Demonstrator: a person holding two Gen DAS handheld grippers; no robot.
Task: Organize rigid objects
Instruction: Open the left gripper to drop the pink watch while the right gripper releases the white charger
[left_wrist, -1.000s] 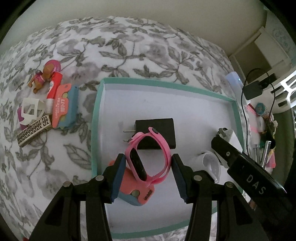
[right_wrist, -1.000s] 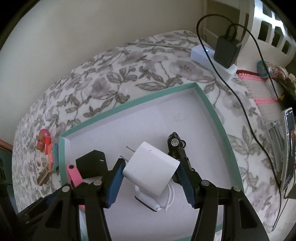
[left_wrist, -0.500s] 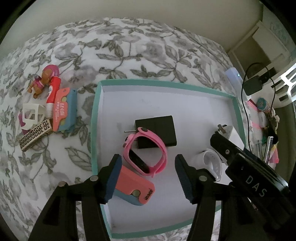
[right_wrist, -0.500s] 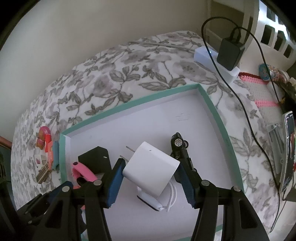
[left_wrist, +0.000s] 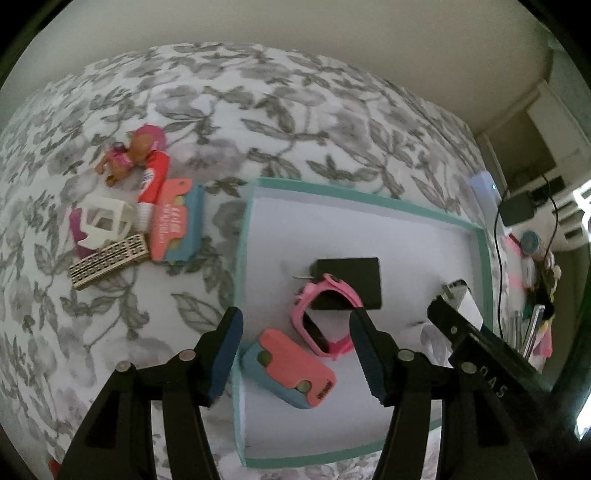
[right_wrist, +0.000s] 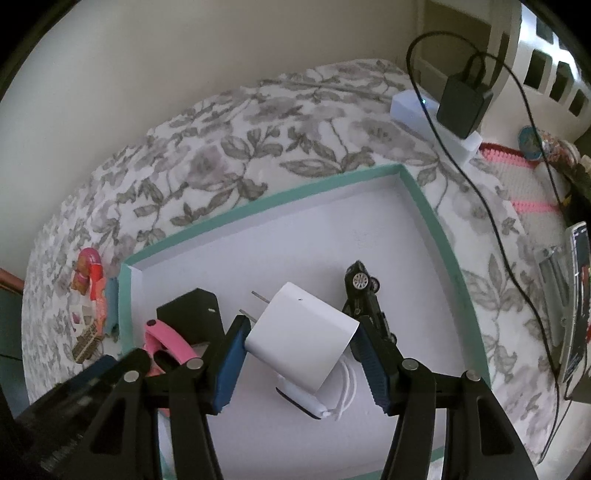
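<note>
A teal-rimmed white tray (left_wrist: 369, 201) lies on the floral bedspread. In it lie a pink watch (left_wrist: 325, 319), a black charger (left_wrist: 351, 282) and a pink-and-blue case (left_wrist: 291, 373). My left gripper (left_wrist: 295, 354) is open and empty above the tray's near left corner. My right gripper (right_wrist: 299, 356) is shut on a white charger (right_wrist: 303, 345), held over the tray (right_wrist: 428, 218). A black toy car (right_wrist: 364, 299) and a white earbud case with cable (right_wrist: 325, 400) lie under it. The watch (right_wrist: 170, 339) shows at its left.
On the bedspread left of the tray lie a doll (left_wrist: 129, 153), a red tube (left_wrist: 153, 184), a pink-and-blue case (left_wrist: 177, 221), a white holder (left_wrist: 105, 223) and a patterned comb (left_wrist: 110, 260). A power strip with black adapter and cable (right_wrist: 461, 99) sits far right.
My left gripper let go of the pink watch, which now lies in the tray, then opened wide and drew back to the left. My right gripper still holds the white charger.
</note>
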